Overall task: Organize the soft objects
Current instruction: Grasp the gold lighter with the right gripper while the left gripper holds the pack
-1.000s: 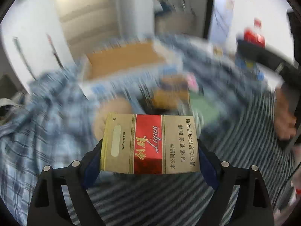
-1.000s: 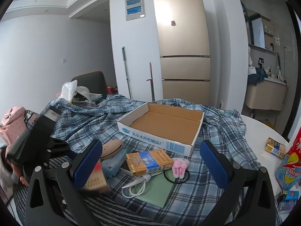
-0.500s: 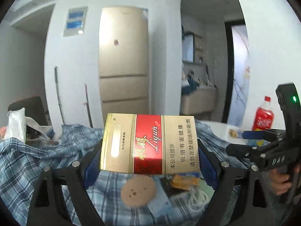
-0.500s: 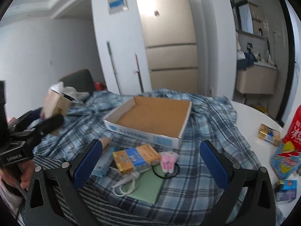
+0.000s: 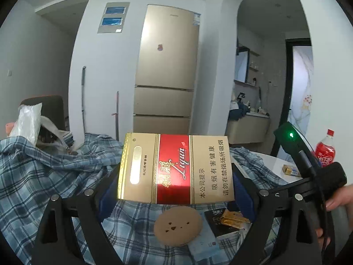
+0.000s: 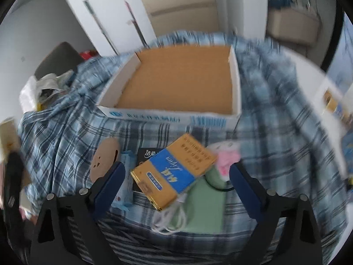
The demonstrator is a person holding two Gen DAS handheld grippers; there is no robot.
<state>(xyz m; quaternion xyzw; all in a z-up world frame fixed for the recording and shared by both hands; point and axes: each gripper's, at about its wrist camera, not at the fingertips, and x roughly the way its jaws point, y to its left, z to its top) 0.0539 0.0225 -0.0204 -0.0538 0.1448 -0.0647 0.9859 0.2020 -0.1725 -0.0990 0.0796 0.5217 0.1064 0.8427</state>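
- Left gripper (image 5: pixel 175 190): jaws clamped on the short ends of the gold-red pack (image 5: pixel 175 169), same grip as a second ago. Pack is held flat-face to the camera, lifted clear of the cloth.
- Left view has changed a lot — a second ago it looked down at the blurred plaid cloth (image 5: pixel 39 176) and box; now it looks level at the fridge (image 5: pixel 167 66) and wall, sharp.
- Under the held pack: tan disc (image 5: pixel 178 225) on the cloth, a dark packet (image 5: pixel 217 219) just beside it.
- Right hand (image 5: pixel 337 198) and its gripper body show at the right edge of the left view; red bottle (image 5: pixel 325 151) behind, on the white table.
- Right gripper (image 6: pixel 175 180): jaws wide but closing, nothing pressed between the pads. The gold-blue pack (image 6: pixel 174 169) lies between them on the cloth, not touched as far as I can see.
- Right view has tipped down since the earlier frame — the pile now fills the lower middle, blurred from motion.
- Around the gold-blue pack: pink plush (image 6: pixel 226 160) at its right, green pad (image 6: pixel 201 207) and white cable (image 6: pixel 169 223) below, tissue pack (image 6: pixel 125 185) at left.
- Cardboard box (image 6: pixel 176 117) sits just behind the pile, nothing in it.
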